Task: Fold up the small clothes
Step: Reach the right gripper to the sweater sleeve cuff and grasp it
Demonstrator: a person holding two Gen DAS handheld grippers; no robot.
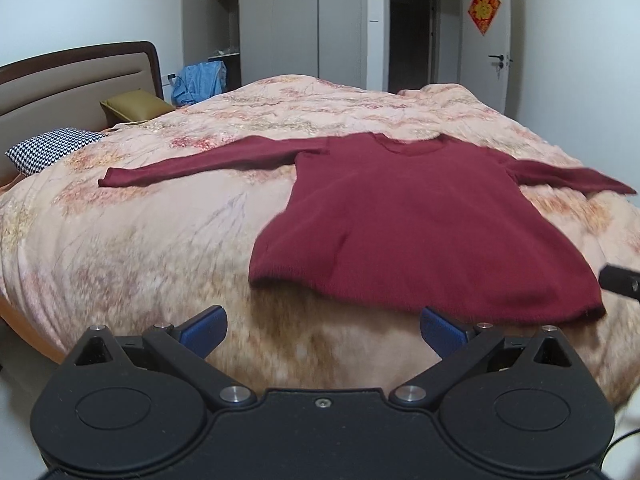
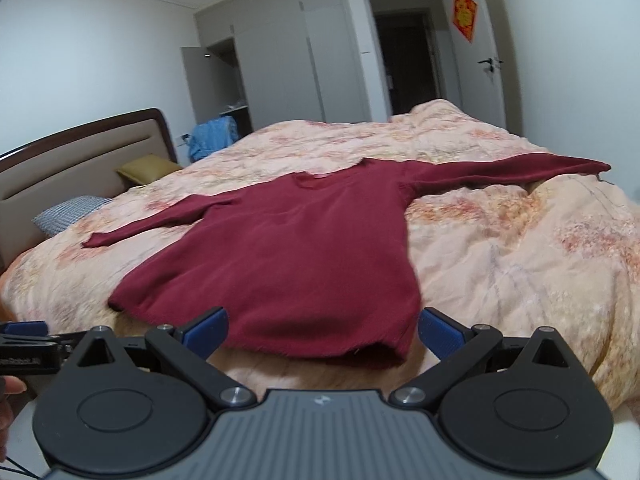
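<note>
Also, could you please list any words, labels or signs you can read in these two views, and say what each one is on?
Nothing here can be read for certain.
Red and gold diamond-shaped door hanging: one large character, too blurred to read.
Black left gripper body seen at the edge of the right wrist view: a white printed label, too blurred to read.
Grey ribbed right gripper housing: a small logo mark, no letters.

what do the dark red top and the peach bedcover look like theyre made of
The dark red long-sleeved top looks like a soft knit, perhaps wool or acrylic: matte, slightly fuzzy at the hem, no sheen. The peach floral bedcover looks like a padded quilt of smooth woven cloth, maybe cotton: puffy with soft wrinkles and stitched lines. Exact fibres can't be told.
</note>
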